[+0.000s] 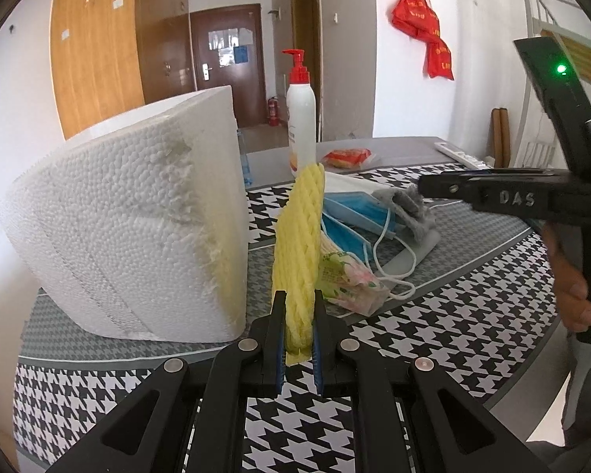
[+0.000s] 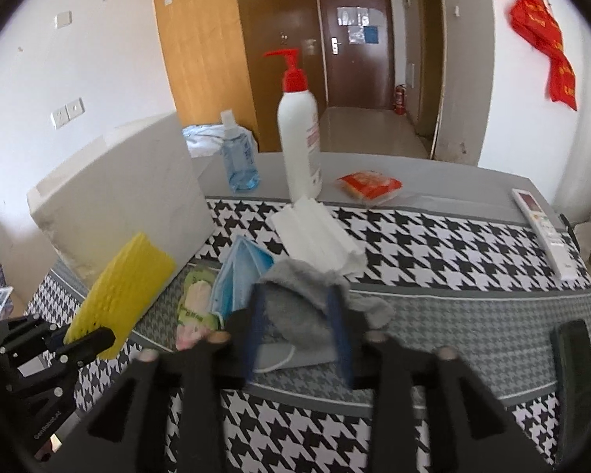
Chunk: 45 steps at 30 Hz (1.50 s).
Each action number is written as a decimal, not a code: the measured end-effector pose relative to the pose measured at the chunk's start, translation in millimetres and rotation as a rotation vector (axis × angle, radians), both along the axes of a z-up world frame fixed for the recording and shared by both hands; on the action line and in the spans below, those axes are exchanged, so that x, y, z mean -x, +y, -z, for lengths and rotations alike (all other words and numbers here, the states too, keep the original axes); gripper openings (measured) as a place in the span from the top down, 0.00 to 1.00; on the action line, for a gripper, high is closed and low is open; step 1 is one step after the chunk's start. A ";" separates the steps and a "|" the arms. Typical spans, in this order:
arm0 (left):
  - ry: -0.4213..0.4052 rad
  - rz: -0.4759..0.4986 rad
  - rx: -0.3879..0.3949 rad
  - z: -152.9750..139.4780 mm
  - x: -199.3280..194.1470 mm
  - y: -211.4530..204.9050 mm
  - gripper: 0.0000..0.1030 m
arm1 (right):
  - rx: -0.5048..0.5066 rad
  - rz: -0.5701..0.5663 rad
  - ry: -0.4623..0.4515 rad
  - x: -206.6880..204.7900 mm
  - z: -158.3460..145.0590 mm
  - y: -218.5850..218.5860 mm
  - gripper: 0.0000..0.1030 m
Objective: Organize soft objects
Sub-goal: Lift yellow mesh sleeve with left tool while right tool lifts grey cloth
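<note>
**Foam net in hand, sock next**

Just right of the foam box (image 1: 138, 228), our left gripper (image 1: 299, 315) pinches the yellow foam net (image 1: 299, 236) — light, squashy. Further right, our right gripper (image 2: 299, 331) stands partly open around the limp grey sock (image 2: 295, 303) — take its bunched middle.

The raised letters "DAS" stand on the side of the right claw (image 1: 421, 187) in the left wrist view, while print on the pump bottle (image 2: 299, 138), red hanging bags (image 1: 425, 31) and green packet (image 2: 195, 299) is too blurred to read
</note>
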<state>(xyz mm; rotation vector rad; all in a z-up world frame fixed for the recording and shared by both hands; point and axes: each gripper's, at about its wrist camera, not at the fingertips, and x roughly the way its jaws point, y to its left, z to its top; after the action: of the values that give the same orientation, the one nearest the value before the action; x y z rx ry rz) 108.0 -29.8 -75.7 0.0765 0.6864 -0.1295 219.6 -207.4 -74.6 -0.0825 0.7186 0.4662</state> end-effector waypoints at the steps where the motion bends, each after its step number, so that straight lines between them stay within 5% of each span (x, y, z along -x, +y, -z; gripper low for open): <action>1: 0.000 0.000 0.002 -0.1 -0.3 0.4 0.89 | 0.006 -0.001 -0.002 -0.9 0.5 2.1 0.52; 18: 0.007 0.039 0.023 4.6 -4.0 0.6 0.89 | 0.046 0.036 0.067 -25.4 21.3 10.0 0.52; 20: 0.005 0.045 0.024 4.2 -4.5 0.2 0.89 | 0.047 0.045 0.098 -28.9 25.2 8.7 0.70; 26: -0.002 0.051 0.024 2.8 -7.5 -0.9 0.89 | 0.032 0.052 0.103 -30.6 26.9 6.3 0.90; 45: -0.077 0.076 0.019 -22.7 -4.7 -0.1 0.89 | -0.007 0.058 -0.008 -6.4 -16.1 -4.8 0.97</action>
<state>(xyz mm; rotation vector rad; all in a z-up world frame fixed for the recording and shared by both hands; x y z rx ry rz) 112.7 -29.9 -53.0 0.0889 0.6059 -0.2055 226.1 -212.2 -58.5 -0.0566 0.7096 0.4126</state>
